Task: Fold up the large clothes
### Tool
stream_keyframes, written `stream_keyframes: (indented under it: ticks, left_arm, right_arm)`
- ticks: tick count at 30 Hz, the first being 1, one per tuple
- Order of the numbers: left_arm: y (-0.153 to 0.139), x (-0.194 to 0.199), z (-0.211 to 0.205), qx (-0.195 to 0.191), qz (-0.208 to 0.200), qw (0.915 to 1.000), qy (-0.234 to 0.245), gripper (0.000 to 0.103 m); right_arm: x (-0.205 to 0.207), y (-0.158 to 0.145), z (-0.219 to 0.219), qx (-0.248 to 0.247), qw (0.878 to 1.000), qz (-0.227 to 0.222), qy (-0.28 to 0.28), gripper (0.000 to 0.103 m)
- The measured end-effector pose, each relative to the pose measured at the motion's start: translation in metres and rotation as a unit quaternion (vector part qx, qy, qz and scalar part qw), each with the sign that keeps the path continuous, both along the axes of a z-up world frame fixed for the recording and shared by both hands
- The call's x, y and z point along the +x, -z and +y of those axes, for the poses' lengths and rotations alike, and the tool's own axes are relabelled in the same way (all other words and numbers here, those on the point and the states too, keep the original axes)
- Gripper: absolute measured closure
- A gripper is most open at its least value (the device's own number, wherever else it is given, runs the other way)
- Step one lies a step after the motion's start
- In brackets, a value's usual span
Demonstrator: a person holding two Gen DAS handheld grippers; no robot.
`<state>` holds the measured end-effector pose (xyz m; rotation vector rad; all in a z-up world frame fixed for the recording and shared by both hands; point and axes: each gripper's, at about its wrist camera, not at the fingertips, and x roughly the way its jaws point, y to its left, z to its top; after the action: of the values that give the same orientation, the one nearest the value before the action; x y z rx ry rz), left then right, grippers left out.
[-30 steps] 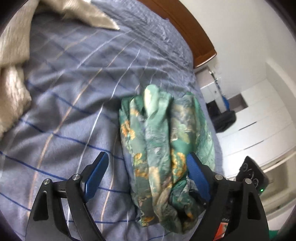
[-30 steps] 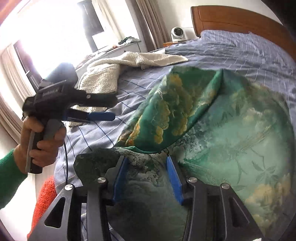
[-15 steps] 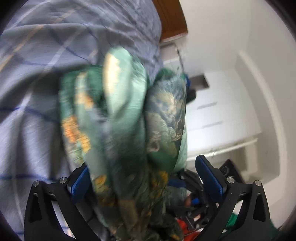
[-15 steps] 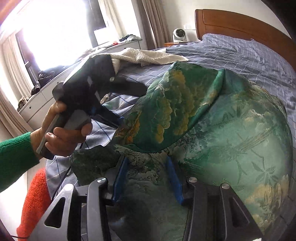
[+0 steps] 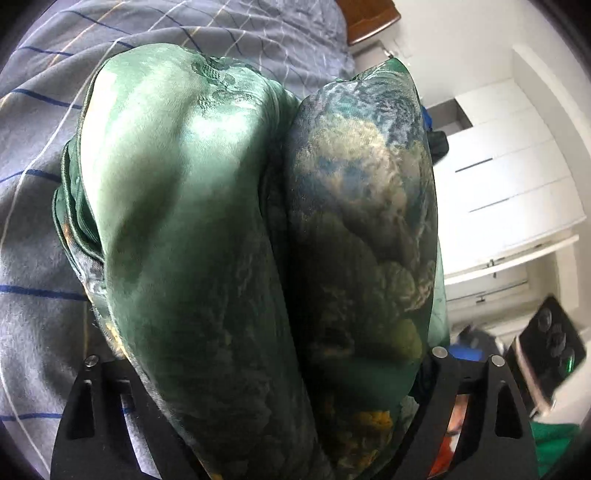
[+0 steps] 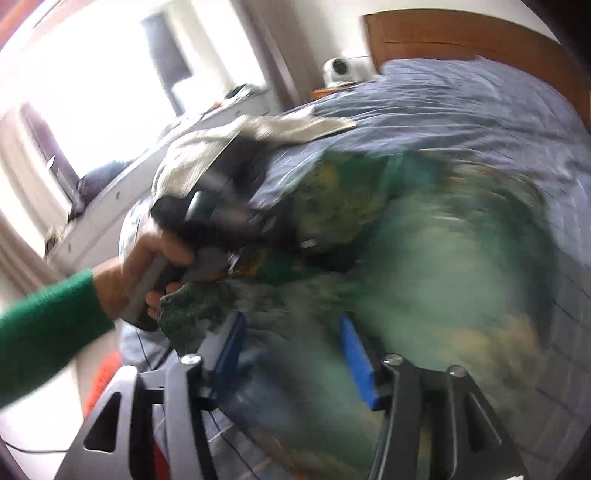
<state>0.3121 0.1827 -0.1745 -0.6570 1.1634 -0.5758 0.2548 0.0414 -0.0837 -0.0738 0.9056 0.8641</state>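
Note:
The green patterned satin garment (image 5: 258, 240) lies folded into a thick bundle on the blue striped bed. In the left wrist view it fills the frame between the jaws of my left gripper (image 5: 266, 369), which stand wide around the bundle; its pads are hidden by the cloth. In the right wrist view, which is blurred, the garment (image 6: 424, 258) spreads ahead of my right gripper (image 6: 291, 354), whose blue pads (image 6: 356, 358) stand apart with cloth between them. The left gripper (image 6: 221, 218) shows there, pushed into the bundle's left side.
The blue checked bedspread (image 5: 44, 184) lies under the garment. A cream towel (image 6: 258, 133) lies at the far side of the bed. A wooden headboard (image 6: 461, 33) stands behind. White wardrobes (image 5: 517, 177) stand past the bed's edge.
My left gripper has pushed forward onto the bundle, which now fills its view. The right wrist view has tilted and blurred; its jaws look wider apart than before.

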Motion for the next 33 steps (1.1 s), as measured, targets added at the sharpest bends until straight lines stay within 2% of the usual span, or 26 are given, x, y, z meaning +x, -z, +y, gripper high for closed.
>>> stream_keyframes:
  ticks: [1,3,5,7,8,10,14,18,21,25,26,29,30,32,33]
  left_arm:
    - [0.000,0.001,-0.001,0.000,-0.001,1.0000,-0.001,0.016]
    - [0.001,-0.001,-0.003,-0.002,-0.001,1.0000,0.000,0.016]
    - [0.000,-0.002,-0.001,-0.002,-0.002,1.0000,-0.001,0.016]
    - [0.002,0.000,0.004,-0.002,-0.003,1.0000,-0.003,0.016]
    - [0.001,-0.017,0.002,-0.002,-0.005,1.0000,-0.004,0.015]
    - [0.002,-0.020,0.003,-0.003,-0.006,1.0000,-0.006,0.015]
    - [0.004,-0.039,0.013,-0.001,-0.006,1.0000,-0.007,0.015]
    - [0.003,-0.043,0.012,-0.001,-0.005,1.0000,-0.008,0.015]
    - [0.003,-0.041,0.010,0.000,-0.003,1.0000,-0.009,0.015]
    - [0.007,-0.036,0.011,-0.020,0.003,0.9993,-0.033,0.012]
    - [0.008,-0.036,0.012,-0.023,0.005,0.9990,-0.038,0.012]
    - [0.004,-0.041,0.009,-0.009,0.001,0.9987,-0.050,0.018]
    - [-0.001,-0.045,0.006,0.005,-0.007,0.9985,-0.055,0.021]
    - [-0.014,-0.055,-0.002,0.010,-0.022,0.9981,-0.056,0.038]
    - [-0.024,-0.061,-0.006,0.011,-0.034,0.9977,-0.058,0.041]
  right_arm:
    - [0.004,-0.004,-0.015,0.011,1.000,0.001,0.019,0.046]
    - [0.014,-0.007,-0.052,0.025,0.997,0.003,0.069,0.037]
    - [0.032,0.001,-0.092,0.022,0.992,0.017,0.122,0.036]
    - [0.052,0.023,-0.129,0.016,0.983,0.072,0.167,0.036]
    - [0.059,0.033,-0.141,0.031,0.979,0.102,0.175,0.036]
    - [0.067,0.049,-0.158,0.073,0.970,0.153,0.176,0.036]
    - [0.082,0.062,-0.159,0.116,0.964,0.183,0.154,0.036]
    - [0.102,0.078,-0.153,0.152,0.954,0.225,0.128,0.023]
    - [0.118,0.095,-0.157,0.183,0.943,0.256,0.113,0.021]
    - [0.134,0.105,-0.143,0.194,0.937,0.267,0.115,0.021]
    - [0.139,0.107,-0.135,0.191,0.937,0.265,0.123,0.021]
    - [0.142,0.100,-0.111,0.154,0.950,0.238,0.130,0.023]
    - [0.140,0.097,-0.109,0.148,0.953,0.232,0.129,0.030]
    - [0.128,0.081,-0.107,0.123,0.966,0.194,0.119,0.037]
    - [0.125,0.075,-0.106,0.118,0.969,0.184,0.116,0.041]
